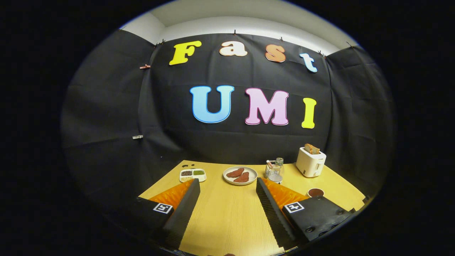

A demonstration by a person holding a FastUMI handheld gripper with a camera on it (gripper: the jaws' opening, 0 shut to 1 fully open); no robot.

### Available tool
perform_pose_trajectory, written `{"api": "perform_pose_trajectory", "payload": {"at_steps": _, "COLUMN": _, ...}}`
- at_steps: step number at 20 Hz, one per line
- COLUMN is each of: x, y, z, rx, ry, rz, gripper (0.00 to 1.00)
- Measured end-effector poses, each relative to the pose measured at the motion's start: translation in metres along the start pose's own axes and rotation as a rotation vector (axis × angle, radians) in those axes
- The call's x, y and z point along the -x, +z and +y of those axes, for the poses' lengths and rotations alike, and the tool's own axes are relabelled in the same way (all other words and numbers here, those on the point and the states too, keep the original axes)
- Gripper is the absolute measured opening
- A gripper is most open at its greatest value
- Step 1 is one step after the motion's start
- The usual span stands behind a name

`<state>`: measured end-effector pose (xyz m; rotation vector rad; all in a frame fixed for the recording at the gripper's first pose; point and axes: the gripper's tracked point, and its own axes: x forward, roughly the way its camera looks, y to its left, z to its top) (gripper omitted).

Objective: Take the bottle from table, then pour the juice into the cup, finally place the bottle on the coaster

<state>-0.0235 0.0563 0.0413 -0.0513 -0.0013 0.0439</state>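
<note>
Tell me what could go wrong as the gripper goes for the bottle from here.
1. The bottle stands close against a wire basket and a glass cup, so the open gripper could knock one over while closing in.
2. The plate of food lies just ahead of the fingers, near the approach path.
3. The toaster stands close by, leaving little room to tilt the bottle when pouring.

I see bare table [227, 213] between my spread gripper [227, 185] fingers; beyond them the plate [240, 175], bottle [279, 170] and toaster [310, 162] block the back.
</note>
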Motion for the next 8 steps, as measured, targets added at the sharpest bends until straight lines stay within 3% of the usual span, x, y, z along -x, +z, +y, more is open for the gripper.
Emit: {"api": "perform_pose_trajectory", "payload": {"at_steps": 8, "x": 0.019, "y": 0.001, "z": 0.026, "rx": -0.015, "ry": 0.061, "rz": -0.001, "gripper": 0.97}}
